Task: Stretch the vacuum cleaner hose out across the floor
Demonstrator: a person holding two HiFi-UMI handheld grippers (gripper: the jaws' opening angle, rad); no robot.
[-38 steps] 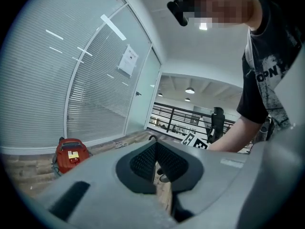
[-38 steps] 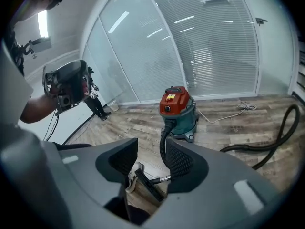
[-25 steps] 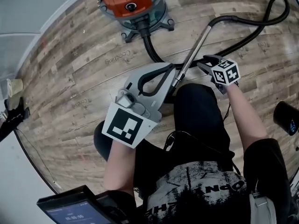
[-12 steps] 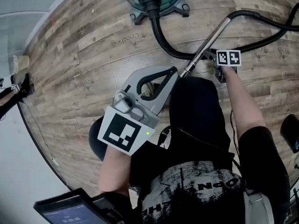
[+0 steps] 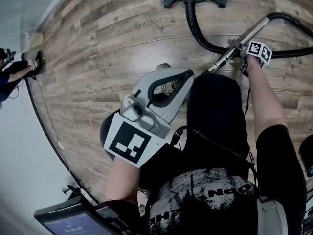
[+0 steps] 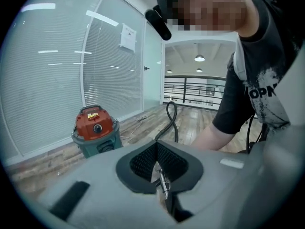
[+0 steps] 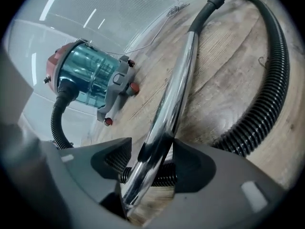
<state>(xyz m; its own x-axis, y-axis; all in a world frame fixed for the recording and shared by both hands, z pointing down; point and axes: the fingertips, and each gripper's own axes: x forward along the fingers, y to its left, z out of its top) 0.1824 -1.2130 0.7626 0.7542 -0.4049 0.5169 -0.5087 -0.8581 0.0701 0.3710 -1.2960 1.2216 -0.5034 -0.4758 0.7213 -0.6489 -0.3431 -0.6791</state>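
So the right tool [image 7: 147, 175], whose jaws have just been opening, straddles the shiny wand [image 7: 177, 87] (not clamped yet, I think), which runs straight ahead to the hose [image 7: 269, 94] looping on the floor [image 7: 224, 61]; the clenched, empty left tool [image 6: 158, 168] is farther off.

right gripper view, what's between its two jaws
The chrome wand tube runs between the right gripper's jaws, which have just been opening, with ribbed black hose crossing beneath it, seen in the right gripper view.
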